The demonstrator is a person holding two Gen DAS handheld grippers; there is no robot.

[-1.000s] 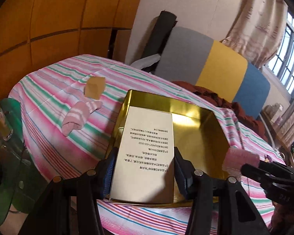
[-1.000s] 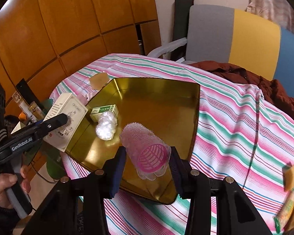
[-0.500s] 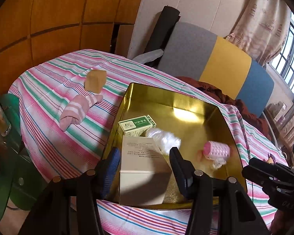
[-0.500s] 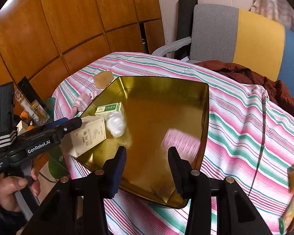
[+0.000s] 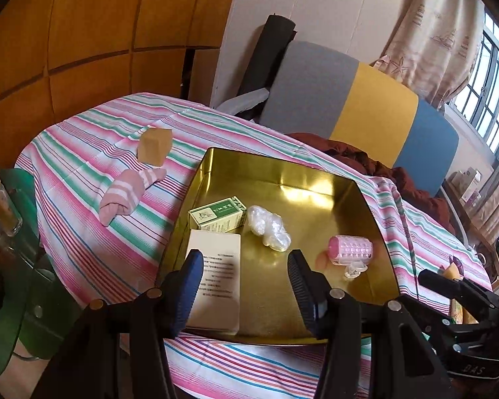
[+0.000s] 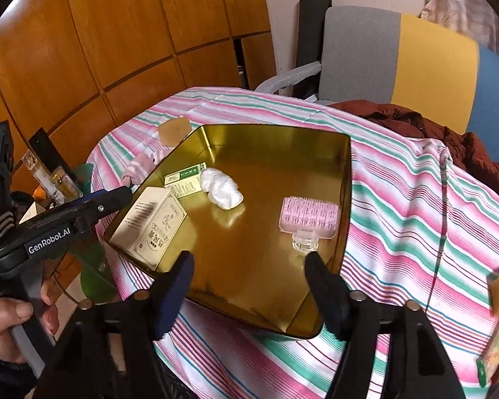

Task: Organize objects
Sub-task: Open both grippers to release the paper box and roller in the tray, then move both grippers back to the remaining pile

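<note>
Gold metal tray (image 5: 316, 173) on striped tablecloth (image 5: 83, 166), holding four items. Cream box (image 5: 216, 282) lies at near-left corner; green box (image 5: 218, 214) just beyond it; crumpled clear plastic bag (image 5: 269, 227) beside green box, toward centre; pink hair roller (image 5: 351, 249) near right wall. Left gripper (image 5: 246, 282) spread wide, empty, hanging over cream box without touching. Right gripper (image 6: 249, 282) also spread wide, empty, over tray's near edge, roller (image 6: 309, 214) apart from its fingers. Pink sock (image 5: 129, 193) and tan block (image 5: 154, 144) on cloth left of tray.
</note>
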